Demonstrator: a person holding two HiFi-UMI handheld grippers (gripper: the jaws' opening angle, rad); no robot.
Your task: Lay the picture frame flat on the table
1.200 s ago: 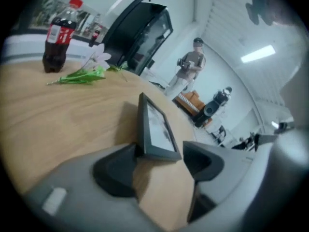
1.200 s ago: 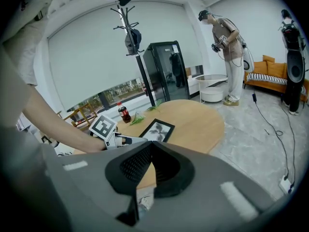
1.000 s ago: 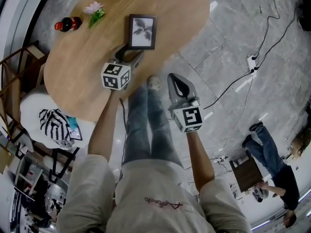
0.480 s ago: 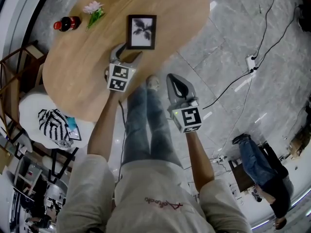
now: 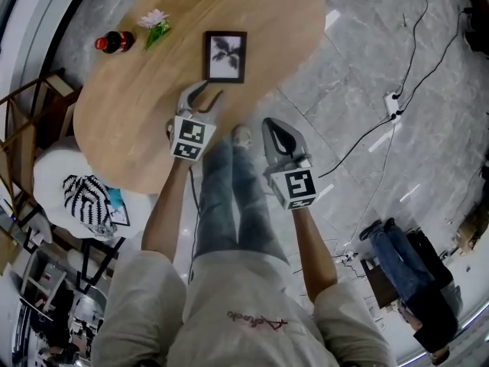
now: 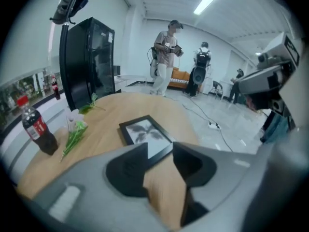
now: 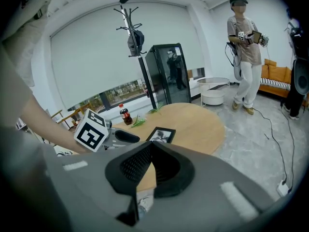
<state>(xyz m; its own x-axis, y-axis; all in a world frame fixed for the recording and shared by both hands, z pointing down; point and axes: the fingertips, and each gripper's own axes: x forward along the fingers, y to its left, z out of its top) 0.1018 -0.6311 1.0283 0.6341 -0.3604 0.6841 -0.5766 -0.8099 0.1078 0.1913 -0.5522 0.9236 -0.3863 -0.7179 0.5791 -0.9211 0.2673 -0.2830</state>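
The black picture frame (image 5: 225, 56) with a leaf print lies flat on the oval wooden table (image 5: 130, 121), near its right edge. It also shows in the left gripper view (image 6: 145, 134) and the right gripper view (image 7: 161, 135). My left gripper (image 5: 203, 92) hovers just short of the frame's near edge, apart from it. Its jaws (image 6: 160, 151) have just been closing, still stand apart, and hold nothing. My right gripper (image 5: 275, 125) hangs off the table over the floor, jaws together (image 7: 150, 146) and empty.
A cola bottle (image 5: 113, 43) and a cut flower (image 5: 155, 23) sit at the table's far left. A wooden chair (image 5: 30, 113) and a patterned cushion (image 5: 80, 193) stand beside the table. Cables and a power strip (image 5: 395, 98) cross the floor. People stand farther off.
The left gripper has pulled back from the frame's near edge, lifted and rolled, and its jaws have narrowed. The frame stays flat. The right gripper has not moved.
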